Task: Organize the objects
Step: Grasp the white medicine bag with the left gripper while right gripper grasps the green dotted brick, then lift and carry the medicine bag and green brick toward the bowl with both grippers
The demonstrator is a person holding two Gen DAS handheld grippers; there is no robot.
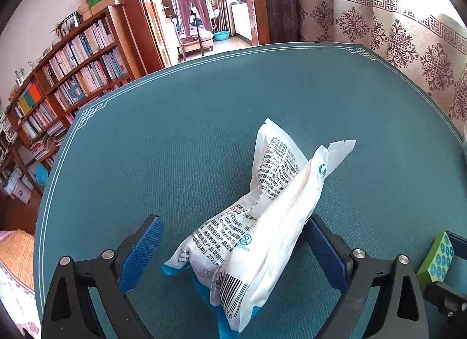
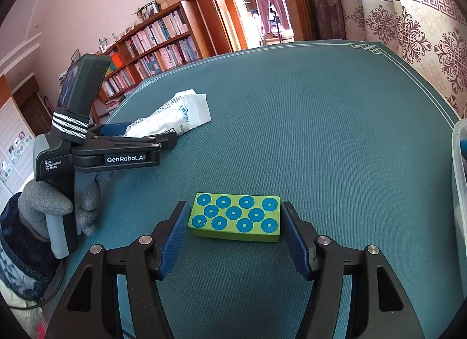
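A white printed plastic packet (image 1: 262,222) lies on the teal table mat (image 1: 175,149), between the fingers of my left gripper (image 1: 235,219). The jaws stand wide: the left pad is apart from the packet and the right pad sits against it. From the right wrist view the packet (image 2: 186,111) pokes out past the left gripper (image 2: 146,131). A green block with blue circles (image 2: 236,216) rests on the mat (image 2: 292,120). My right gripper (image 2: 234,204) is shut on it, one pad flush against each short end. The block (image 1: 436,257) also shows at the left view's right edge.
The rim of a clear plastic bin (image 2: 459,163) stands at the table's right edge. A grey-gloved hand (image 2: 43,204) holds the left gripper's handle. A bookshelf (image 1: 67,76) lies beyond the table's left edge and patterned curtains (image 1: 408,47) hang on its right.
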